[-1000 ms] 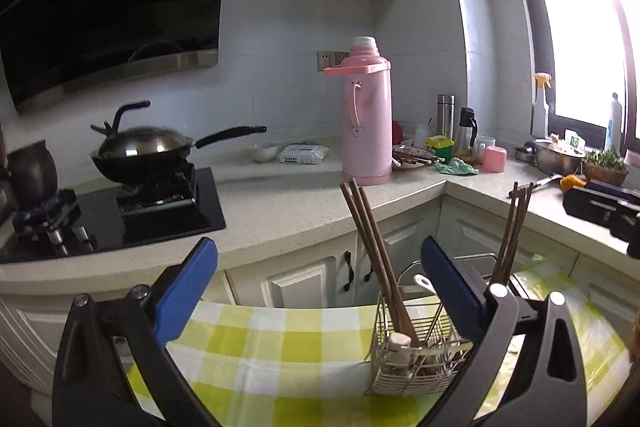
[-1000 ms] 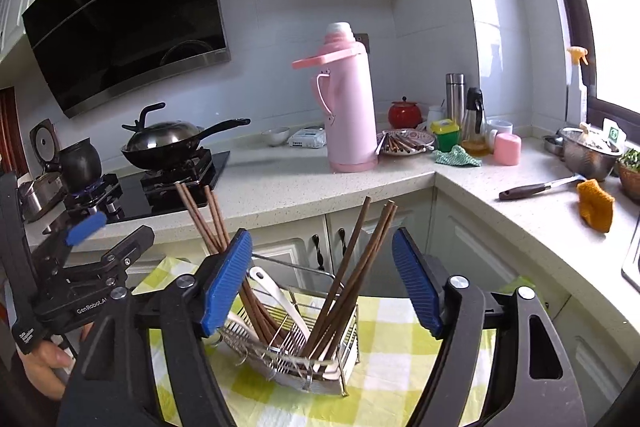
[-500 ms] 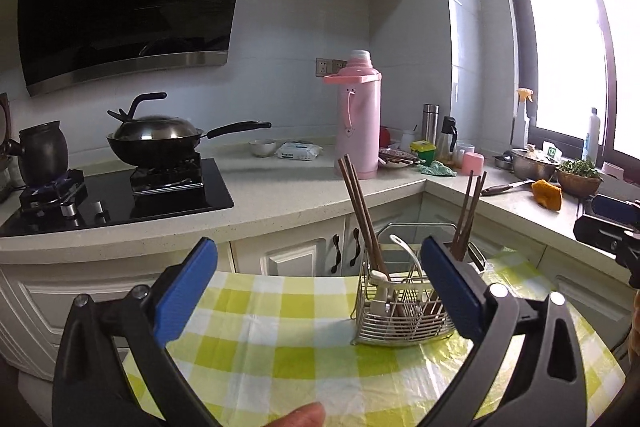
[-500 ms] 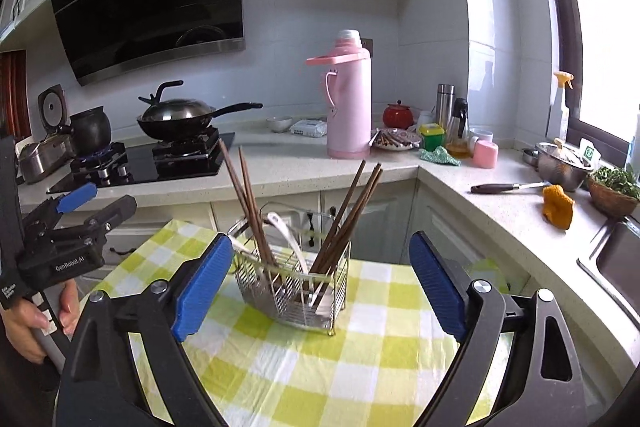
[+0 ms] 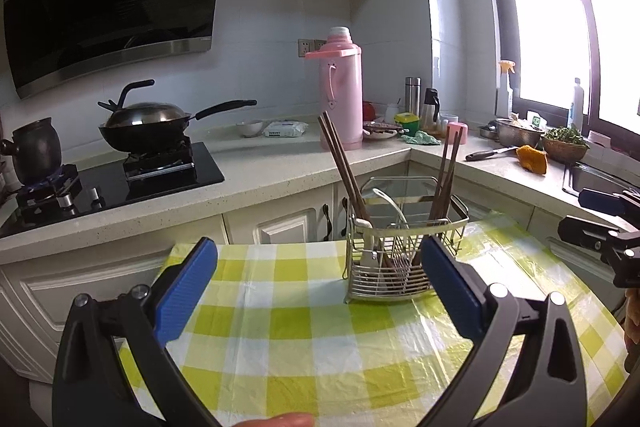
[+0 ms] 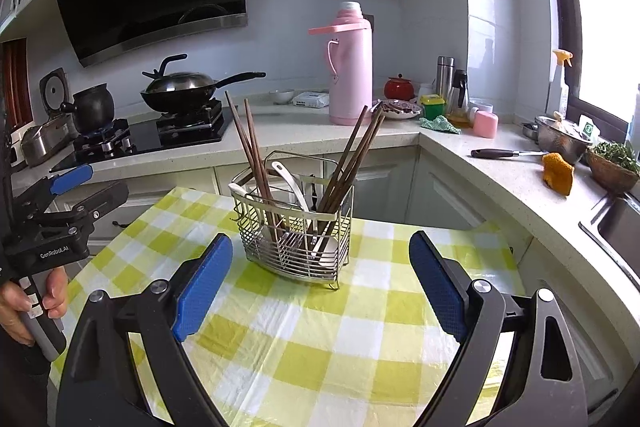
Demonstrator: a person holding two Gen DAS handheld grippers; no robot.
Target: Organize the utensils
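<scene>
A wire utensil caddy is seen standing upright on a table covered with a yellow-green checked cloth; two bundles of brown chopsticks are held in it, one leaning towards eleven o'clock and the other towards one o'clock, with white spoons lodged between them. The right gripper is held short of the caddy with its jaws spread wide and nothing between them; the jaws have just been opening. The left gripper is likewise spread wide and empty, the caddy being seen at one o'clock of its centre, apart from both blue pads. A pink thermos is seen on the counter at twelve o'clock; a wok is set on the hob at ten o'clock.
</scene>
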